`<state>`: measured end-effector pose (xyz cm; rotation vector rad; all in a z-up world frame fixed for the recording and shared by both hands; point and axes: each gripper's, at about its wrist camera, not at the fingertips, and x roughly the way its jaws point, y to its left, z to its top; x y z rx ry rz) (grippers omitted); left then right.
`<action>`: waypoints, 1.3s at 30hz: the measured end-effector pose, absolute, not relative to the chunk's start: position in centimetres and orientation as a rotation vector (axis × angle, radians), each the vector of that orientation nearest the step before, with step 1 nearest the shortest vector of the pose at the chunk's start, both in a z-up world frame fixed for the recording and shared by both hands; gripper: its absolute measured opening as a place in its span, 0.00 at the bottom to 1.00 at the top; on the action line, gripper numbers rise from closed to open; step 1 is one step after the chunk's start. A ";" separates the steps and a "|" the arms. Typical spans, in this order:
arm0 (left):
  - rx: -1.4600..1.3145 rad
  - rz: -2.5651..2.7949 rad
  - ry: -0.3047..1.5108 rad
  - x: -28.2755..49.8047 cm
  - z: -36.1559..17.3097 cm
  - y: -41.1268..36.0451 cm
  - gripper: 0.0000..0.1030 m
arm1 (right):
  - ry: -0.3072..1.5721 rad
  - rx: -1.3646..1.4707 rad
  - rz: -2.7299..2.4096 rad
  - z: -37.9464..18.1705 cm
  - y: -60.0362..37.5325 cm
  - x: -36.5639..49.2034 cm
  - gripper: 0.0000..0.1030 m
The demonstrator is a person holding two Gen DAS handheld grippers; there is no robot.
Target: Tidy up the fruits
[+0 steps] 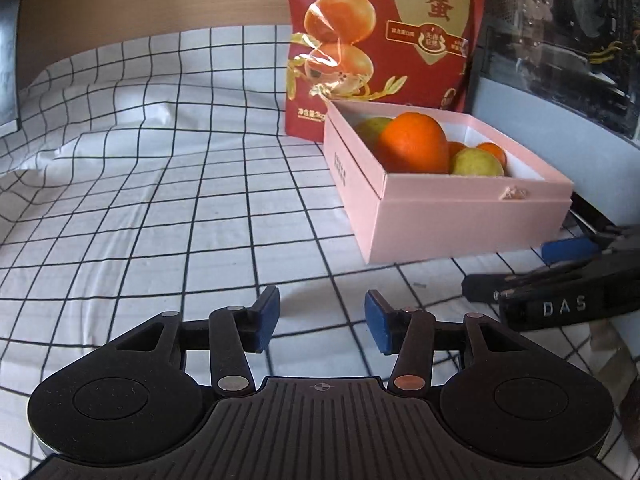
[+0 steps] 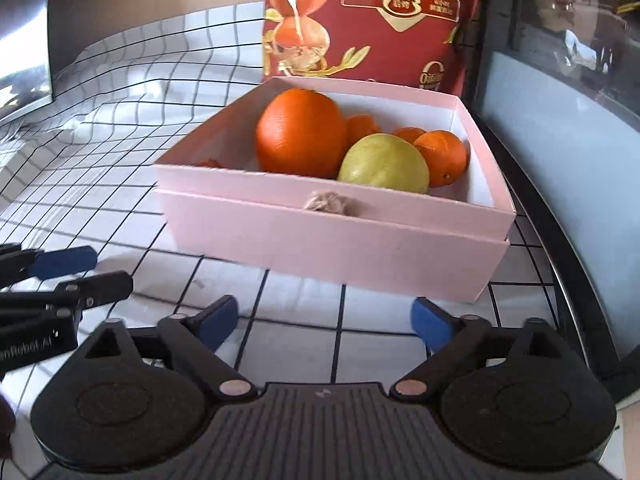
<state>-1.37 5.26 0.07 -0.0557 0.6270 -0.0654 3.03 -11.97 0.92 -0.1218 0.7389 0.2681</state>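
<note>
Pink cardboard forms the open box, which sits on the grid-pattern cloth near its right edge, just in front of an upright red snack bag. Inside the box lie a large orange, a yellow-green pear and several small tangerines, packed touching one another toward the back and right walls. The pear's long axis runs roughly parallel to the front wall; which end carries the stem cannot be told. Open cloth extends left of the box and between its front wall and both tools. A dark glass-fronted cabinet closes off the right side, leaving only a narrow strip beside the box. The left gripper has its jaws apart with nothing between them, over bare cloth left of the box's near corner. The right gripper stands spread wide and empty, facing the front wall. Only the right wrist view shows the small knotted pull on the front wall head-on and the white floor of the box. Only the left wrist view shows the box's left side wall and the rumpled far-left cloth.
</note>
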 end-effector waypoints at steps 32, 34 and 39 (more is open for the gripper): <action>-0.022 0.001 0.639 -0.2 -0.1 3.4 0.59 | 0.678 -0.110 0.258 0.5 -12.7 3.0 1.00; -0.022 0.001 0.639 -0.2 -0.1 3.4 0.59 | 0.678 -0.110 0.258 0.5 -12.7 3.0 1.00; -0.021 0.001 0.639 -0.2 0.0 3.4 0.59 | 0.678 -0.110 0.258 0.5 -12.7 3.0 1.00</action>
